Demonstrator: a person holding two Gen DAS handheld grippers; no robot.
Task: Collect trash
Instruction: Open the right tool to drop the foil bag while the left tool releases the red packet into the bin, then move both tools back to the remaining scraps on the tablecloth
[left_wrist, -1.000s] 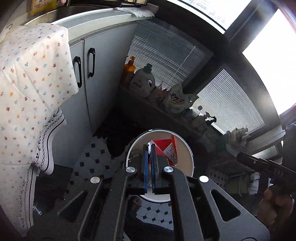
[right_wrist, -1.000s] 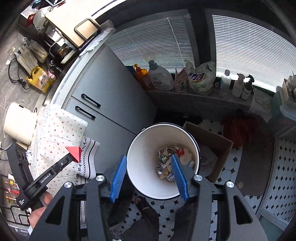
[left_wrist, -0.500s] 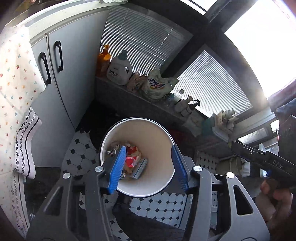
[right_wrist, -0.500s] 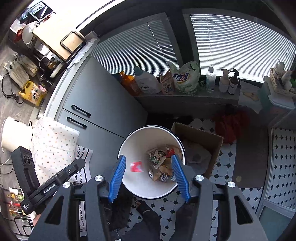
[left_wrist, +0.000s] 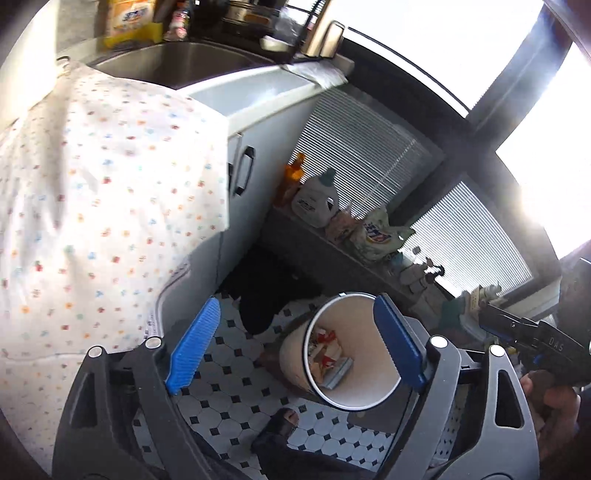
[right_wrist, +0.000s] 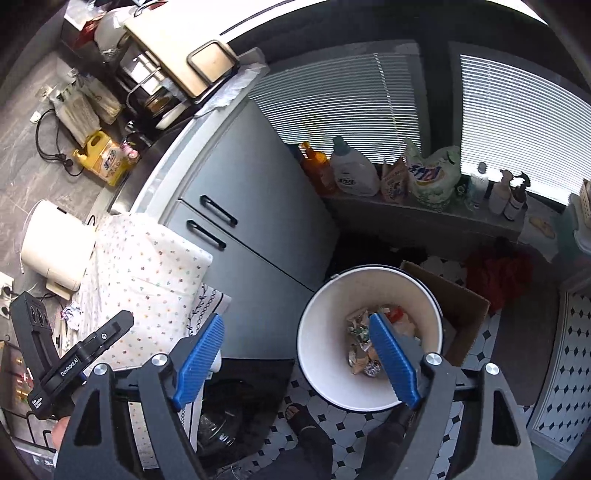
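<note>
Both tools are released: the left gripper (left_wrist: 291, 347) and right gripper (right_wrist: 299, 358) have just been opening, and nothing sits between their jaws. Risk: a low arm swing could tip the white bin (right_wrist: 317, 350), spilling it. Collected trash (right_wrist: 365, 347), wrappers and foil, lies inside; the cardboard box (right_wrist: 469, 314) stands just behind.

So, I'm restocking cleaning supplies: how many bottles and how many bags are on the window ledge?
bottles: 5
bags: 2
total: 7
A small dark item beside the bigger bag is too unclear to count.
</note>
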